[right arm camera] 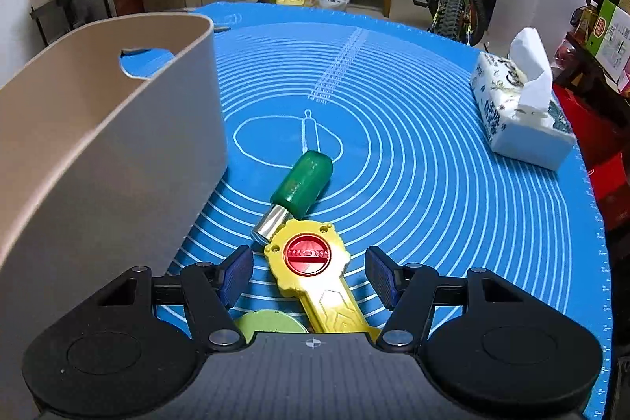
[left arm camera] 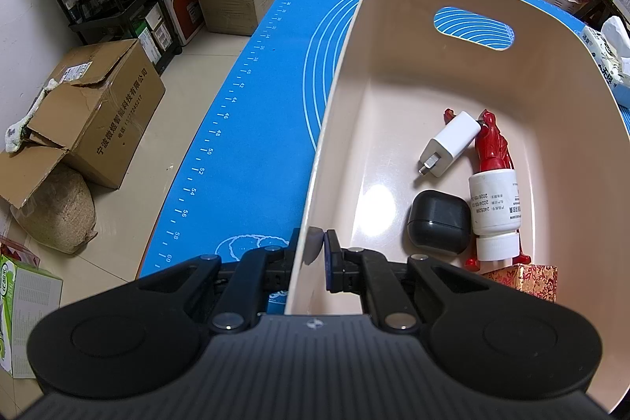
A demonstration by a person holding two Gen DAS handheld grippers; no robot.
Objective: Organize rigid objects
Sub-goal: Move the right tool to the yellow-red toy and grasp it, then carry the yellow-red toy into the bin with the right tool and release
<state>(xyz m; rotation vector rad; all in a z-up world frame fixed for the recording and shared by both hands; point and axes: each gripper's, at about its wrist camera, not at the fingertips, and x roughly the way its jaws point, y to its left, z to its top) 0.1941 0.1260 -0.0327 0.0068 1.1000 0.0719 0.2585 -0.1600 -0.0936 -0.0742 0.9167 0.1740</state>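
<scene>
The yellow toy key (right arm camera: 311,274), rigid, light, slick plastic, lies between the right gripper (right arm camera: 309,276)'s released jaws; take its narrow shaft. The left gripper (left arm camera: 315,250)'s jaws clench the bin (left arm camera: 334,113) wall

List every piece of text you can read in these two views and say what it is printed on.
"宁波微煜智能科技有限公司": brown carton on the floor.
"46", "48", "50", "52", "54", "56", "58", "60": ruler along the blue mat edge.
"14cm": mat centre scale.
"2024/05/23": white bottle in the basin; its other print is too small.
Tissue pack: too blurred.
</scene>
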